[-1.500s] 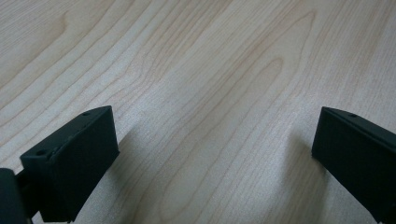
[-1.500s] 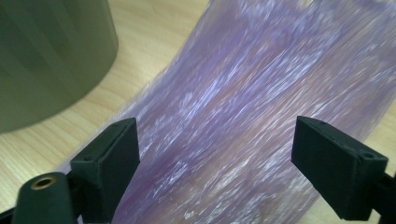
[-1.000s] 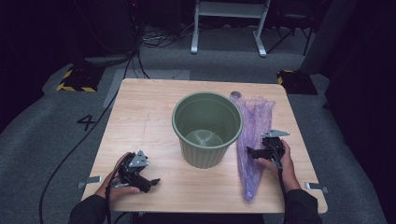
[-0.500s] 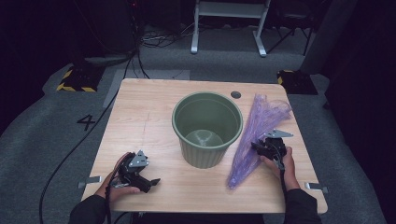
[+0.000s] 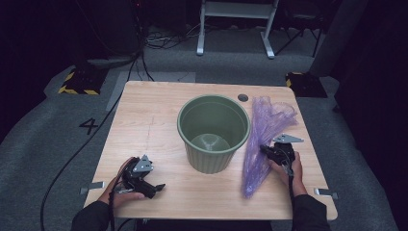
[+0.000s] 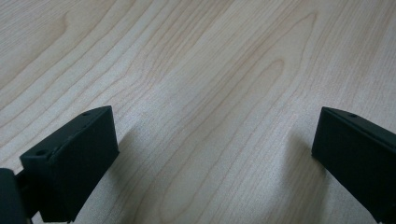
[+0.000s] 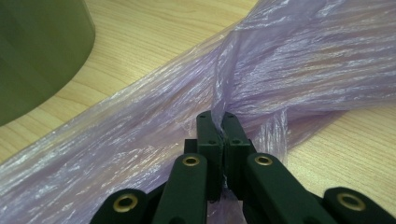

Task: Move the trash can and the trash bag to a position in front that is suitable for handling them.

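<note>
- High view showed the wooden table (image 5: 159,115) as the largest thing, light-grained, with a small round hole (image 5: 243,97) near its far edge.
- Next in size was the green bin (image 5: 213,132), which stood upright at the middle of the table, open at the top.
- Just to the right of the bin lay the purple plastic bag (image 5: 262,139), a long crumpled strip running from the far right part of the table toward the near edge; its far end was bunched and lifted a little.
- The right gripper (image 5: 269,150) sat at the bag's right side, held in the person's right hand (image 5: 288,168). In the right gripper view its jaws had just been closing and stood pressed together on a fold of the bag (image 7: 299,60), the film pinched between the pads.
- The left gripper (image 5: 156,186) rested near the table's near left corner, well apart from bin and bag, in the left hand (image 5: 122,192). In the left gripper view its jaws stood wide apart over bare wood.
</note>
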`<state>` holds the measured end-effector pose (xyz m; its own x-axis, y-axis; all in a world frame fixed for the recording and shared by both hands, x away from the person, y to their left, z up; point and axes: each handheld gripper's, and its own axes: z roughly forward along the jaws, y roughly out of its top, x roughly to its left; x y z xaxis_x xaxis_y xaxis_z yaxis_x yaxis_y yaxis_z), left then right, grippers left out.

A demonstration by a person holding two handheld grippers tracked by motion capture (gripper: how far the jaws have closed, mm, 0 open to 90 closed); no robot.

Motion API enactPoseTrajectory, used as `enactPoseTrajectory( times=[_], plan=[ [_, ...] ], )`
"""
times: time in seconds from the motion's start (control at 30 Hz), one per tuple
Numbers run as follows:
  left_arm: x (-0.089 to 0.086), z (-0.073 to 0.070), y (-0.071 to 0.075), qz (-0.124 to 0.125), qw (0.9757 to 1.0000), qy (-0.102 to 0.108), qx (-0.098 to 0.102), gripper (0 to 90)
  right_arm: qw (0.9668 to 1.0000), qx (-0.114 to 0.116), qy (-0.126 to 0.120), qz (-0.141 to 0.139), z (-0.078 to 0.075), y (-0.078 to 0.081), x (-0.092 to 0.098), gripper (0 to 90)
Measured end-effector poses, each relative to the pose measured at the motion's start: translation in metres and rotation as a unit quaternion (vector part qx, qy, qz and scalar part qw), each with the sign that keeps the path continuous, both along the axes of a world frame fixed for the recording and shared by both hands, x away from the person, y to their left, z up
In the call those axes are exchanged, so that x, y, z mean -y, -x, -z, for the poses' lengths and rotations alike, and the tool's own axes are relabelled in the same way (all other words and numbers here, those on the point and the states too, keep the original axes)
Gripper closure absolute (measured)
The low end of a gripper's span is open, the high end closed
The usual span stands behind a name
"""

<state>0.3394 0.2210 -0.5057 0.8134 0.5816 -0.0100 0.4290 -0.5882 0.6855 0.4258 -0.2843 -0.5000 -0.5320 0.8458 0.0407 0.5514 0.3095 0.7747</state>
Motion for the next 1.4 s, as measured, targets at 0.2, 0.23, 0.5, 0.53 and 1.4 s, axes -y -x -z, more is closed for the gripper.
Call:
enactPoseTrajectory(
  times=[0.2, 0.23, 0.5, 0.53, 1.4],
  plan=[
    [0.001, 0.000, -0.002, -0.001, 1.0000, 0.001, 0.000, 0.0, 0.9998, 0.003, -0.018, 0.000, -0.002, 0.001, 0.003, 89.5],
    [0.001, 0.000, -0.003, 0.000, 1.0000, 0.000, 0.000, 0.0, 0.9998, 0.004, -0.020, 0.000, -0.003, 0.001, 0.003, 89.6],
    [0.002, 0.000, -0.004, 0.002, 1.0000, 0.001, -0.001, 0.1, 0.9991, 0.015, -0.039, 0.004, -0.009, 0.000, 0.006, 89.9],
    [0.002, 0.000, -0.004, 0.002, 1.0000, 0.001, -0.001, 0.1, 0.9991, 0.016, -0.040, 0.003, -0.009, 0.000, 0.007, 89.9],
    [0.002, 0.000, -0.005, 0.003, 1.0000, 0.001, -0.001, 0.2, 0.9960, 0.046, -0.076, -0.005, -0.024, 0.004, 0.010, 90.0]
  ],
)
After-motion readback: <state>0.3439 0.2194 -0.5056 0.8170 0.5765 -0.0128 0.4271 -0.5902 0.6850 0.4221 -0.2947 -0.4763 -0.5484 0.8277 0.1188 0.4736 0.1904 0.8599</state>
